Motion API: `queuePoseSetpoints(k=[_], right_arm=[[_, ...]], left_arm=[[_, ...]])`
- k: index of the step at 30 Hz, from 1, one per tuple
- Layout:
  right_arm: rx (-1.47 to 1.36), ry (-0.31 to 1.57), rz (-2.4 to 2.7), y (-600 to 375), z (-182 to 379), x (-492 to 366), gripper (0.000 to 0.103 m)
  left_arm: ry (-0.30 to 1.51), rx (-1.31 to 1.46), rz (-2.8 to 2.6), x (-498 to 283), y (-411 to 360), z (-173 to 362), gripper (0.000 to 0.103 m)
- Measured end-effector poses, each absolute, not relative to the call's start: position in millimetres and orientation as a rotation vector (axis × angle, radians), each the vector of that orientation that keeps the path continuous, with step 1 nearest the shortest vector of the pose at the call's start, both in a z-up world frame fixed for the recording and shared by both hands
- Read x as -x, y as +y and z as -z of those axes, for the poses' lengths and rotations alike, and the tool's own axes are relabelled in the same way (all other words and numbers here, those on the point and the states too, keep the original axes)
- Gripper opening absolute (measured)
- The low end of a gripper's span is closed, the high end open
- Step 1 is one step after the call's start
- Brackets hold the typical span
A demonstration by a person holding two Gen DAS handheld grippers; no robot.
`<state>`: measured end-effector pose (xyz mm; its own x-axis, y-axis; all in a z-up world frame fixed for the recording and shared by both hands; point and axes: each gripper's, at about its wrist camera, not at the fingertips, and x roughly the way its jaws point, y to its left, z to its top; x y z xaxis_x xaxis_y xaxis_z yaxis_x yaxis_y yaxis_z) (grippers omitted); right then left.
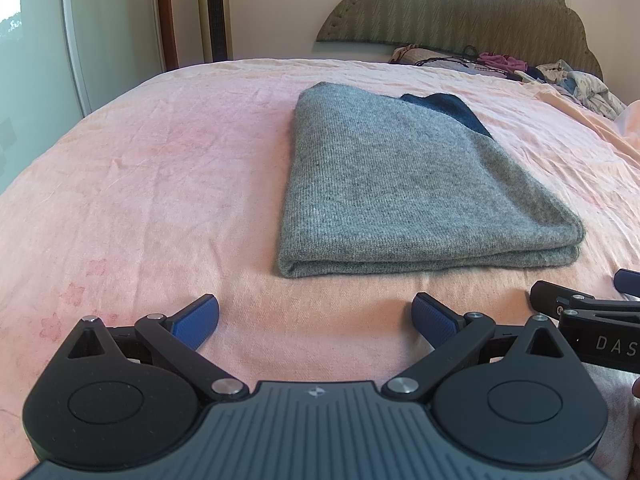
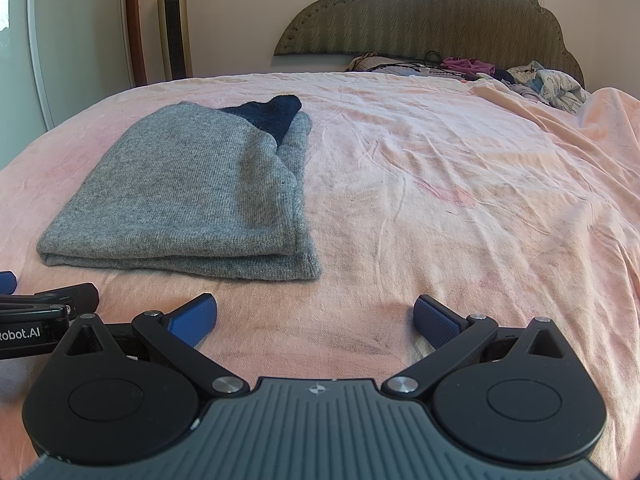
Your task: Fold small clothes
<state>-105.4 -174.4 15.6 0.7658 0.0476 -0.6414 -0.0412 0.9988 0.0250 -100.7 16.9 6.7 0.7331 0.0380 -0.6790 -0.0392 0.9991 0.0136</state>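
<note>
A grey knit garment lies folded flat on the pink bedsheet, with a dark blue part showing at its far end. It also shows in the right wrist view, left of centre. My left gripper is open and empty, just short of the garment's near fold. My right gripper is open and empty, near the garment's right near corner. Each gripper sees the other at the frame edge.
A pile of loose clothes lies at the head of the bed by the padded headboard. A tower fan and a door stand beyond the bed's far left. Wrinkled sheet spreads right of the garment.
</note>
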Motion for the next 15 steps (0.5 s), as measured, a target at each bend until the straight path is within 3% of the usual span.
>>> queuePoseSetpoints(k=[15], right_arm=[[-0.009, 0.697, -0.048, -174.3, -15.7, 105.2, 0.103]], left_arm=[[0.744, 0.001, -0.043, 100.7, 16.7, -7.1, 0.103]])
